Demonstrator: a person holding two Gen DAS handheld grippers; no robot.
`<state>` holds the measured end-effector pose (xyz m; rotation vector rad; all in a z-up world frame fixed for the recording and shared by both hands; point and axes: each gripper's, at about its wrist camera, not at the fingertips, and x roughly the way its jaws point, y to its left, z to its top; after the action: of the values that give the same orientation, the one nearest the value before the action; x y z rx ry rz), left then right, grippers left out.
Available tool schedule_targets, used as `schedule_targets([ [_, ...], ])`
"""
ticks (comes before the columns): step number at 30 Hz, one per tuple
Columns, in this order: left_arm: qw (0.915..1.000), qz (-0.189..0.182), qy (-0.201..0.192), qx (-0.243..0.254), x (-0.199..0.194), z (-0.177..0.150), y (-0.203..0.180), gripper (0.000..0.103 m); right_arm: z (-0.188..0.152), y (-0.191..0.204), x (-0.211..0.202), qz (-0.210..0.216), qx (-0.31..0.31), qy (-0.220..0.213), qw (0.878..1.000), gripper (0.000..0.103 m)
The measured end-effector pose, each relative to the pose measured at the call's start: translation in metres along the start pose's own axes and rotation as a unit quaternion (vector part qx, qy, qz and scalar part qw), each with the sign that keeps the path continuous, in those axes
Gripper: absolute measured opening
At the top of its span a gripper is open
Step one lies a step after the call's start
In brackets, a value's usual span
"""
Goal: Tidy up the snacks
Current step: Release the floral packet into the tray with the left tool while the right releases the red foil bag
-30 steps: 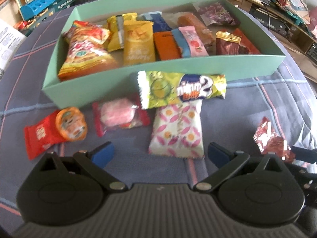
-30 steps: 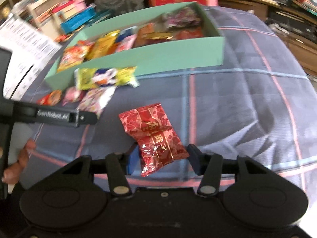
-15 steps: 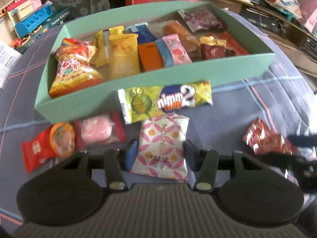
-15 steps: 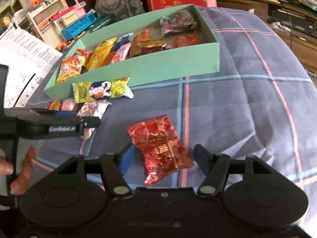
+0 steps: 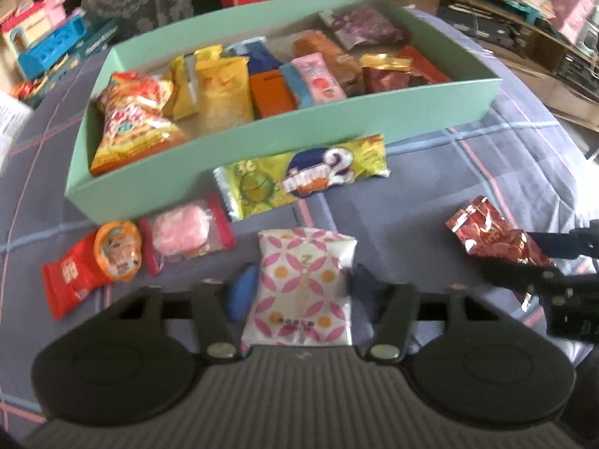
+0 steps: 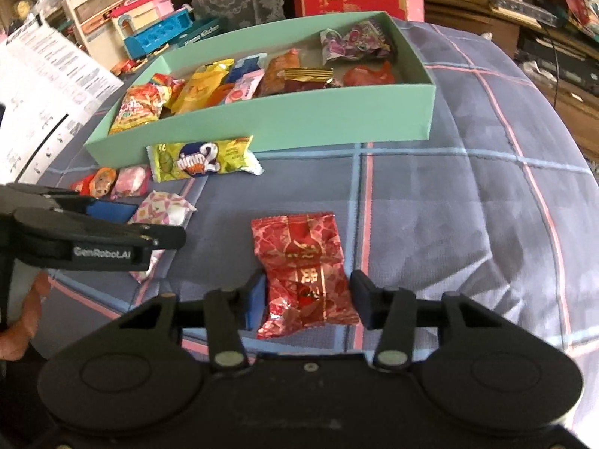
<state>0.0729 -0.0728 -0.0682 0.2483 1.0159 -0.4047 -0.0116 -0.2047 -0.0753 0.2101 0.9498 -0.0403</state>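
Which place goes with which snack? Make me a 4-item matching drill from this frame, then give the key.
Things:
1. red foil packet
2. pink-patterned white packet
3. nimm2 pack
4. pink candy

Places:
A. against the green box front wall
B. between the left gripper fingers
C. between the right gripper fingers
D. beside the red-orange packet

Pairs: 1-C, 2-B, 3-A, 4-D
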Motion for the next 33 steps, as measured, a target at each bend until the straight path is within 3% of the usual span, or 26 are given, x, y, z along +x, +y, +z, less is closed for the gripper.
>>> schedule_targets([
  [7,0.9997,-0.014,-0.005,-0.018,-0.018,-0.007,0.009,0.049,0.005,-0.010,-0.016,0.007,0.036,-0.015,0.999,0.044],
  [13,0.9983,-0.022,-0.041,-0.034,-0.049,0.006,0.024,0.049,0.025,-0.006,-0.034,0.017,0.039,-0.043,0.998,0.044],
  [23,0.9916,-0.010,-0.101,-0.080,-0.069,0.075,0.070,0.049,0.100,-0.015,-0.041,0.027,0.069,-0.091,0.993,0.044],
  [33,0.9902,-0.012,-0.087,-0.109,-0.032,0.125,0.094,0.050,0.176,-0.025,0.001,0.024,0.086,-0.094,0.992,0.044],
])
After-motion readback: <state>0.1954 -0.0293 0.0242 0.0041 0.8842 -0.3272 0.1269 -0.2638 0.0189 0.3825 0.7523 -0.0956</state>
